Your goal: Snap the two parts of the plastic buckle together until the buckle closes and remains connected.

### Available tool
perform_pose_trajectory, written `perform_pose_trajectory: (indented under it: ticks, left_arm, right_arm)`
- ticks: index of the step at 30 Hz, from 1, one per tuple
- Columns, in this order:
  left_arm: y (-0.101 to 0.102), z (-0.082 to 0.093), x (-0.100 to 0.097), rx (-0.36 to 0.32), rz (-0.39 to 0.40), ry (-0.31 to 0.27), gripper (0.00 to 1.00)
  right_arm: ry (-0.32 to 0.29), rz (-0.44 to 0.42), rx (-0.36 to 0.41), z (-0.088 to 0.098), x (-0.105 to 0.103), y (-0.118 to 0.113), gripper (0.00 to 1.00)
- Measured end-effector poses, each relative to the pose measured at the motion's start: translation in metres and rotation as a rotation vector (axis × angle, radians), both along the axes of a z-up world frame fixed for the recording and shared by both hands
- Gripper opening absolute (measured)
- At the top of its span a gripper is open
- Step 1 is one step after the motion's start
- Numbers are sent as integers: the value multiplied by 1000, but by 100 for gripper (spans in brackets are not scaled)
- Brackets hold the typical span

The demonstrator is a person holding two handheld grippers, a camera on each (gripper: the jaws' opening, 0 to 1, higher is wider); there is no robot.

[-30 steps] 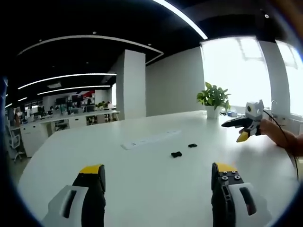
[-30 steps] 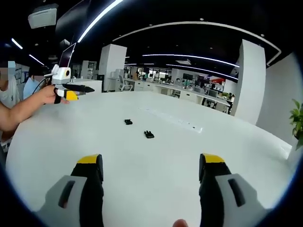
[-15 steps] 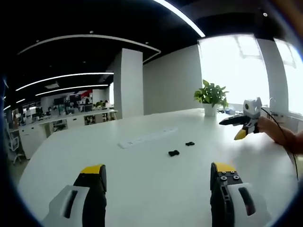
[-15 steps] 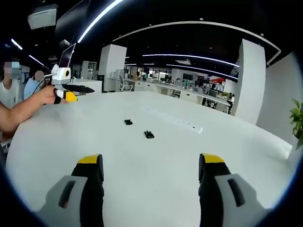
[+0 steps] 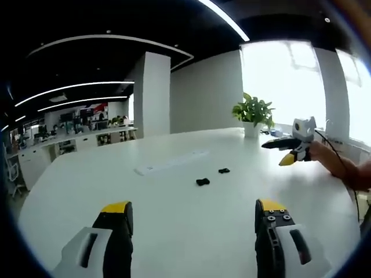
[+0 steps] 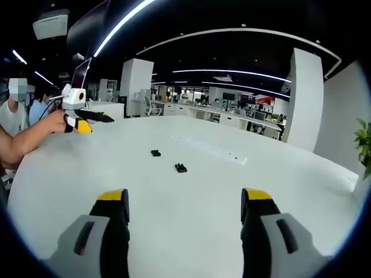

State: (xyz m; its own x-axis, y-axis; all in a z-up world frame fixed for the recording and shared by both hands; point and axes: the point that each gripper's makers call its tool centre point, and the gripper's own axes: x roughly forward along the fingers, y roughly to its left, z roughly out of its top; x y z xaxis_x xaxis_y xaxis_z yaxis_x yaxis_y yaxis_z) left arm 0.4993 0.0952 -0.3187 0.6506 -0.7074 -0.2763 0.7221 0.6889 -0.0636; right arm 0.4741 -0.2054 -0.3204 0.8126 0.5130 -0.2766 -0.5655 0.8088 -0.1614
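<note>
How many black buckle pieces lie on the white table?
2. In the left gripper view, one buckle piece lies nearer the camera and the other buckle piece beyond it to the right, apart, on the table.

A white power strip (image 5: 168, 163) lies flat on the broad white table (image 5: 174, 220). A potted green plant (image 5: 253, 113) stands at the table's far edge by the bright window (image 5: 278, 81). Office desks (image 6: 232, 119) line the background beyond a white pillar (image 5: 155, 95).
</note>
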Motion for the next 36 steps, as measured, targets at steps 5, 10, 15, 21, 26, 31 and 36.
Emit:
perform_pose_trajectory:
  ticks: [5,10,15,21,26,31,36]
  left_arm:
    - [-3,-6,-1,16,-6,8,87]
    - [-7,-6,1,32,3,-2,86]
    - [-9,-18,2,98,9,5,85]
    - [-19,-23,2,128,-2,32,82]
    - [-31,-15,4,124,-25,21,82]
    - [-38,-12,11,90,-39,44,80]
    - [-49,-15,16,118,-60,36,78]
  right_arm:
    - [9,2,9,-2,1,0,78]
    - [30,8,41,-4,1,2,75]
    - [33,5,32,-4,-1,7,73]
    - [26,0,28,-1,-2,5,72]
    - [49,18,36,-5,2,12,71]
    - [60,23,15,-8,10,17,70]
    - [63,20,14,-7,14,19,68]
